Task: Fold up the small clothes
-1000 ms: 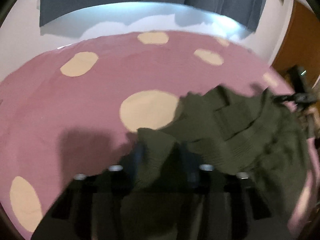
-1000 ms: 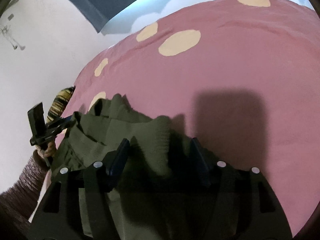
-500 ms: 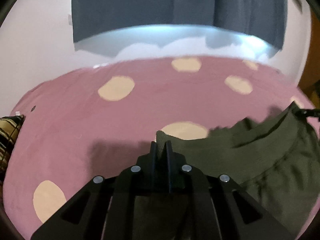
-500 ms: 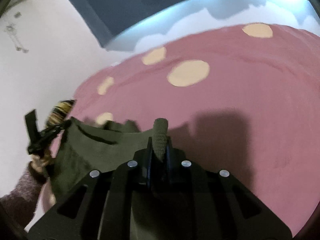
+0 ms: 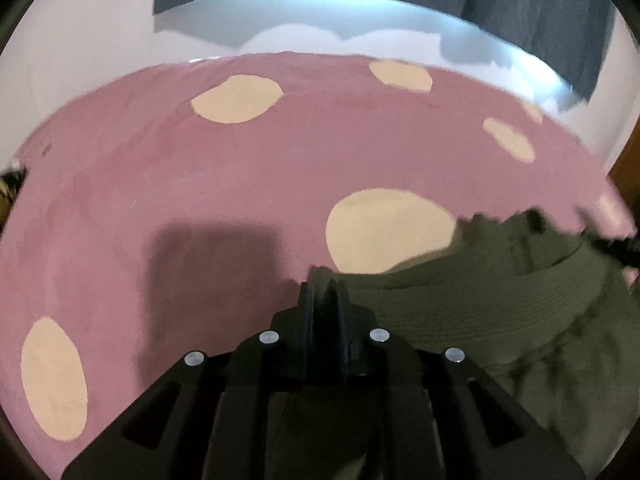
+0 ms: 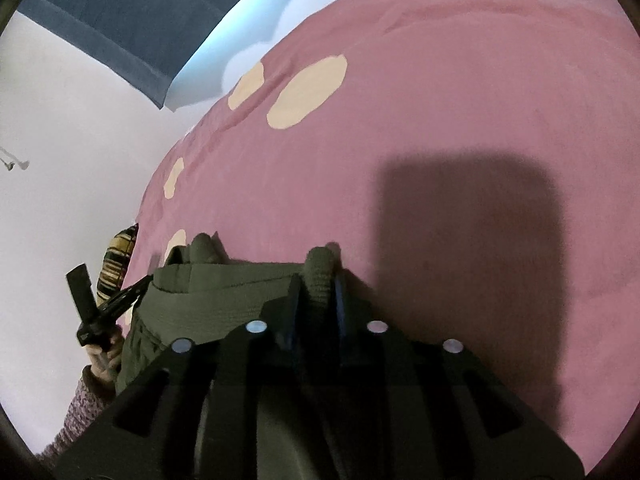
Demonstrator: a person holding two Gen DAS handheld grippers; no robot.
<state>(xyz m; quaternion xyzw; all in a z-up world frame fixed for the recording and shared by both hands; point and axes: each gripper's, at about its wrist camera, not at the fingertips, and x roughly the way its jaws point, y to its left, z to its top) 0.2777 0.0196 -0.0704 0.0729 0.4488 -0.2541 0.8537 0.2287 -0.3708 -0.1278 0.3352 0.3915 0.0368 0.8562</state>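
Left gripper [image 5: 324, 292]: jaws nearly closed, pinching one corner of the olive-green knitted garment [image 5: 500, 304]. Right gripper [image 6: 316, 284]: jaws opening, a rolled ribbed edge still between them. The garment hangs between both tools, over the pink spotted bedcover [image 5: 200, 184]. Risk: the right corner slips free, collapsing the spread.

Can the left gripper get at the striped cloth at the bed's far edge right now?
Probably not: the left gripper is clamped on the olive garment, and the striped cloth lies beyond it.
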